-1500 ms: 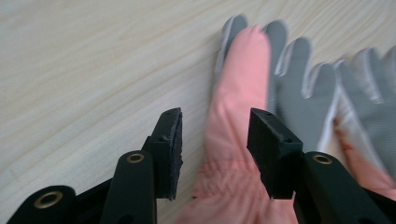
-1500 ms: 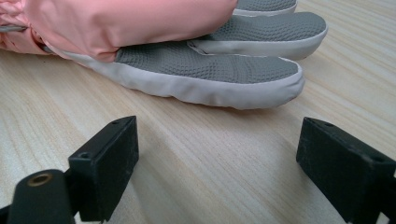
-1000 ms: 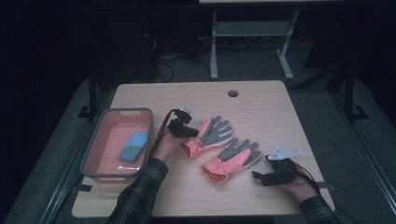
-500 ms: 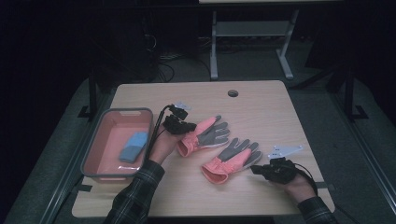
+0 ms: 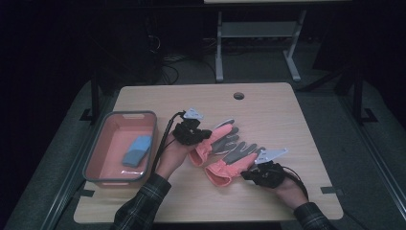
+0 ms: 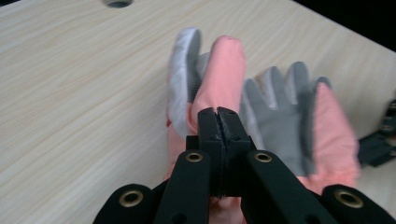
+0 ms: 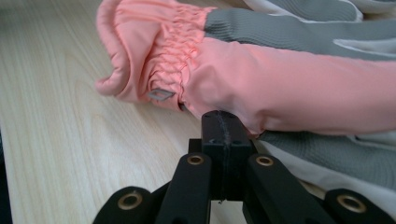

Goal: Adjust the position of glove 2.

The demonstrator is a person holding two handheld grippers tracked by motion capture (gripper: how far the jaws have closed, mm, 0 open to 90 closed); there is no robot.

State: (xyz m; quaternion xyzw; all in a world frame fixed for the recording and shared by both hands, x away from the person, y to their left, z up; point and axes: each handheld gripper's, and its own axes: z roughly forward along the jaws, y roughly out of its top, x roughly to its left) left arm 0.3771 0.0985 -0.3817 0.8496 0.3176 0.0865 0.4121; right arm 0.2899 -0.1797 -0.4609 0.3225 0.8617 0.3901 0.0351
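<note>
Two pink and grey gloves lie side by side in the middle of the wooden table (image 5: 268,120). My left gripper (image 5: 203,136) (image 6: 218,114) is shut on the cuff end of the farther glove (image 5: 220,139) (image 6: 219,70), which is raised a little off the wood. My right gripper (image 5: 246,175) (image 7: 224,119) comes in from the right and is shut on the pink side edge of the nearer glove (image 5: 230,165) (image 7: 280,79), close to its gathered cuff (image 7: 154,56). The nearer glove (image 6: 289,121) also lies at the right of the left gripper view.
A pink tub with a grey rim (image 5: 95,148) stands at the table's left and holds a blue block (image 5: 136,149). A round cable hole (image 5: 238,96) sits near the table's far edge. A second table's legs (image 5: 220,48) stand beyond.
The right gripper has slid left to the nearer glove and shut on its edge. The left gripper has moved up and right with the farther glove's cuff in it.
</note>
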